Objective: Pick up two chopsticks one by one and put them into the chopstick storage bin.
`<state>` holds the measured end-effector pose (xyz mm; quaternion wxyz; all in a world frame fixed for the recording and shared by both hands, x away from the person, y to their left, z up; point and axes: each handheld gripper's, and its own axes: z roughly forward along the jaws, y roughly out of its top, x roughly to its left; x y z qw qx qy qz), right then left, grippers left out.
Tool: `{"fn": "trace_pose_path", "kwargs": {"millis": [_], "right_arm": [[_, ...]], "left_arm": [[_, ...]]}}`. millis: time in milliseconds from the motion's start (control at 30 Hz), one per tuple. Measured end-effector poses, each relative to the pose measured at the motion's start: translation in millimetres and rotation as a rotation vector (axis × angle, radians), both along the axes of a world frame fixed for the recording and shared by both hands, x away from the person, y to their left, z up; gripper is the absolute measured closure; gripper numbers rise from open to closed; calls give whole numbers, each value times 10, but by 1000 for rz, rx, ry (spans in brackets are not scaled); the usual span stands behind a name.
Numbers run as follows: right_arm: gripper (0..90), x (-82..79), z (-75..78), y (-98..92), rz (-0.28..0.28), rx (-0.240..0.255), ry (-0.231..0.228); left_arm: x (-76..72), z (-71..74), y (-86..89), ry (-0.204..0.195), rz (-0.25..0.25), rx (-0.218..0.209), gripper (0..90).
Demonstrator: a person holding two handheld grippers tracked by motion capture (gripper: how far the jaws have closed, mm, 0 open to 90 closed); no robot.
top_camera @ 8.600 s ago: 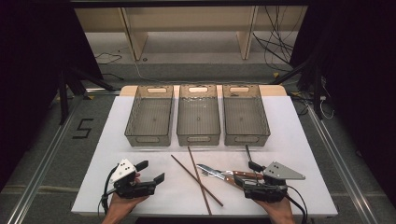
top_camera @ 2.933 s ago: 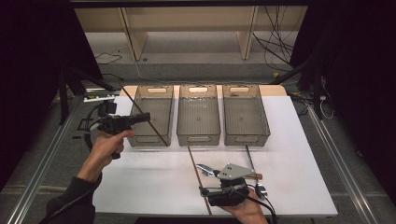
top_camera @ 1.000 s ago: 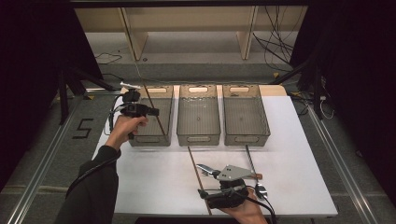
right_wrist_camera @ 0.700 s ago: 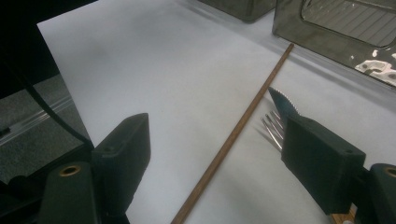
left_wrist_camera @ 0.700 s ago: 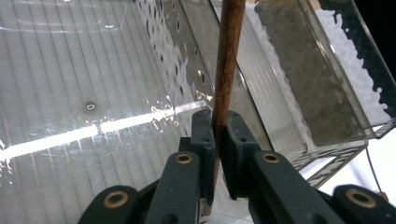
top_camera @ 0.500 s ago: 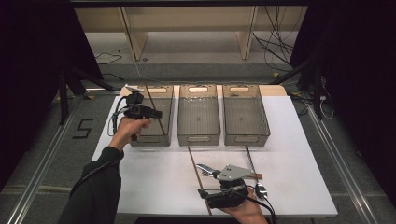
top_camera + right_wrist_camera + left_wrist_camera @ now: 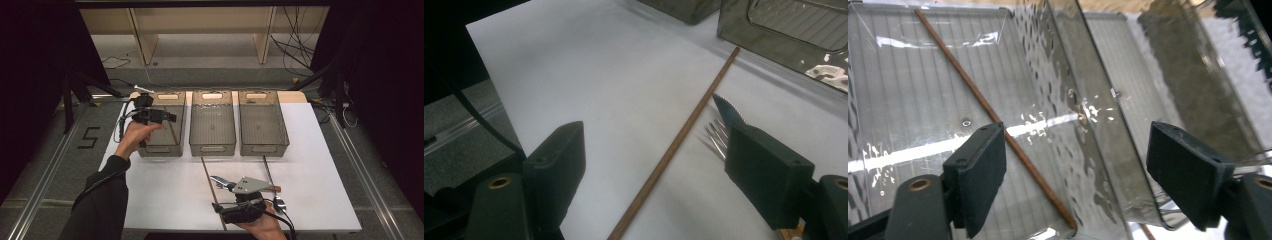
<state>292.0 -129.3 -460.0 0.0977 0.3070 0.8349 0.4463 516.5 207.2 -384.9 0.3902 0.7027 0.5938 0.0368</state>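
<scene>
I count three clear bins (image 7: 212, 122) and two chopsticks: one (image 7: 993, 116) lying diagonally in the left bin (image 7: 161, 125), one (image 7: 212, 190) on the tabletop (image 7: 165, 185) running near-to-far. Both hand-held grippers, left (image 7: 167, 117) and right (image 7: 216, 207), gape empty.

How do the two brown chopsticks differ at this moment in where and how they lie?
The first chopstick lies inside the left bin, slanting across its floor; the second chopstick lies on the white table in front of the middle bin. The first sits below the open left claw, the second near the right claw. Both are thin, brown, unheld.
</scene>
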Motion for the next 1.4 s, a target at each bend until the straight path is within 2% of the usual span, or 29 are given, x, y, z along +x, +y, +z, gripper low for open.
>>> {"fn": "trace_pose_path", "kwargs": {"millis": [133,233,300,367,400,433,500,700,800,867,933,967,1000,1067,1133,1167,1400], "right_arm": [[253,13,-1,-1,-13,-13,5],[258,26,-1,1,-43,-35,16],[261,43,-10,7,-53,-51,32],[262,46,-11,13,-62,-57,36],[262,57,2,27,-68,-83,45],[262,67,16,32,-64,-95,51],[262,86,44,49,-59,-109,63],[264,93,70,115,-42,-167,77],[268,102,72,160,-38,-195,86],[273,114,73,186,-29,-209,95],[280,139,78,228,-25,-242,119],[280,139,78,228,-25,-242,119],[289,165,81,249,-19,-265,125],[302,185,82,267,-19,-278,133],[306,191,79,275,-16,-282,135],[310,198,71,290,-12,-301,138],[361,219,27,351,12,-350,161]], "left_arm": [[-135,43,-13,-33,-29,-15,214],[-275,54,-73,-48,-64,-5,204],[-420,59,-114,-75,-87,-20,202],[-477,57,-128,-81,-98,-24,201],[-601,50,-146,-99,-113,-25,194],[-601,50,-146,-99,-113,-25,193],[-723,30,-154,-123,-116,-18,192],[-1072,-57,-132,-193,-120,-22,188],[-1204,-135,-104,-213,-119,-10,188],[-1264,-193,-90,-216,-119,-3,187],[-1309,-222,-97,-225,-135,28,183],[-1348,-234,-100,-234,-140,28,183],[-1421,-280,-96,-238,-163,22,180],[-1456,-312,-89,-241,-173,25,177],[-1522,-374,-80,-244,-179,21,177],[-1557,-400,-78,-249,-177,14,176],[-1736,-548,-116,-302,-190,4,174]]}}
